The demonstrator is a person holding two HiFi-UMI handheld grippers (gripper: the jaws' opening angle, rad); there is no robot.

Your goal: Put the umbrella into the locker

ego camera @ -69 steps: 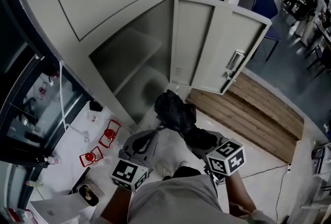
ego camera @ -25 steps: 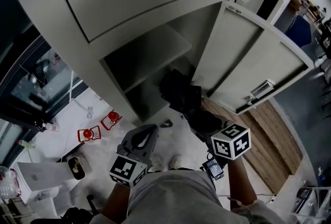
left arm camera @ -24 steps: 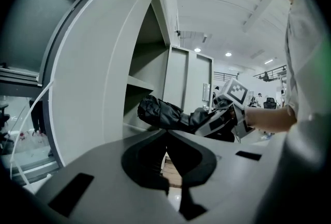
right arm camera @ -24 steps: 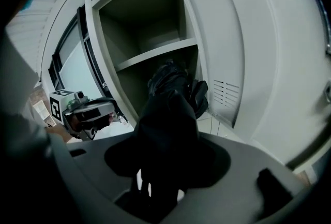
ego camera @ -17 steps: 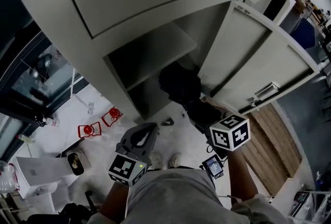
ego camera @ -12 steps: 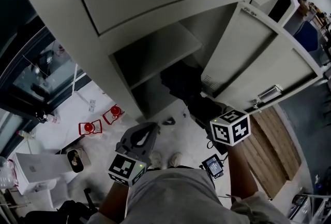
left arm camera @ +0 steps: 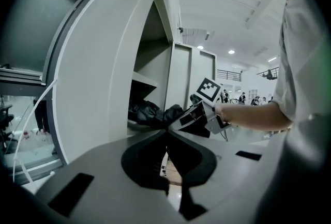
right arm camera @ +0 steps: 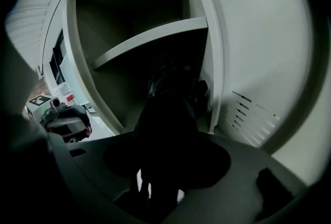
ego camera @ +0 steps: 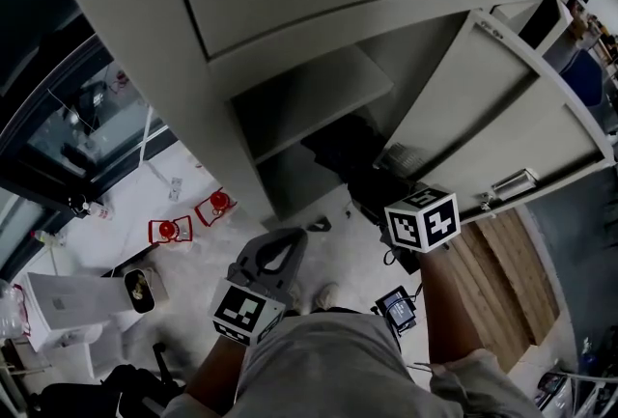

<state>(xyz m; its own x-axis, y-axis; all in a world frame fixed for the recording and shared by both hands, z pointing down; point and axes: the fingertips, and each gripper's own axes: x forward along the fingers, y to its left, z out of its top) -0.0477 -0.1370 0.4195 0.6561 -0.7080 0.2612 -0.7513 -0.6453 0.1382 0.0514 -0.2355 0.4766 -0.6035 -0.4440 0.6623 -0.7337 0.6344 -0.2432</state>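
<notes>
Umbrella [ego camera: 340, 151] — black, folded, a loose bundle. Its front end lay inside the locker's [ego camera: 290, 30] lower compartment, under the locker's shelf [ego camera: 309, 97]. Its rear end was at the locker's mouth. The right hand-held gripper [ego camera: 375, 186] pinched that rear end, jaws wide around the bundle. The left hand-held gripper [ego camera: 275, 247] hung outside the locker, in front of its opening, jaws pressed together on nothing.

Risks, as judged:
- Letting go this shallow could let the bundle slump back over the locker's bottom edge onto the floor.
- Slack fabric might catch on a jaw at withdrawal and be dragged out with it.
- Pushing deeper, the right hand-held gripper could knock the shelf edge or the locker's open door [ego camera: 492, 107] — the gap looked tight on that side.
</notes>
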